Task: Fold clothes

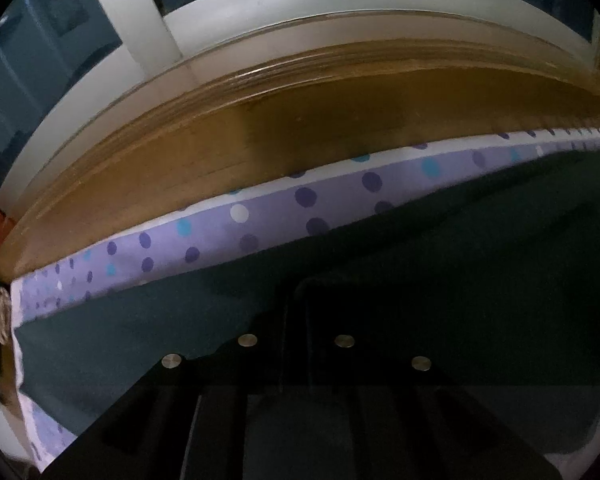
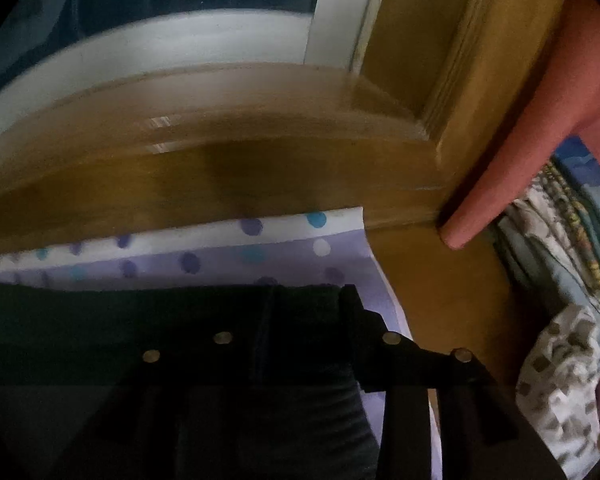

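A dark teal garment [image 1: 460, 240] lies spread on a purple polka-dot cloth [image 1: 260, 216]. My left gripper [image 1: 294, 300] hovers low over its middle, its black fingers almost together with only a thin slit between them. It is too dark to tell whether any fabric is pinched. In the right wrist view the same garment [image 2: 100, 320] ends near the dotted cloth's [image 2: 220, 264] right edge. My right gripper [image 2: 300, 304] is open there, with a seamed fold of the garment between its fingers. Its right finger [image 2: 380, 340] sits at the garment's edge.
A wooden ledge [image 1: 260, 140] and a white window frame [image 1: 260, 12] rise just behind the cloth. To the right there is bare wood [image 2: 440, 300], a hanging pink-red fabric [image 2: 540, 100] and a pile of patterned clothes [image 2: 560, 360].
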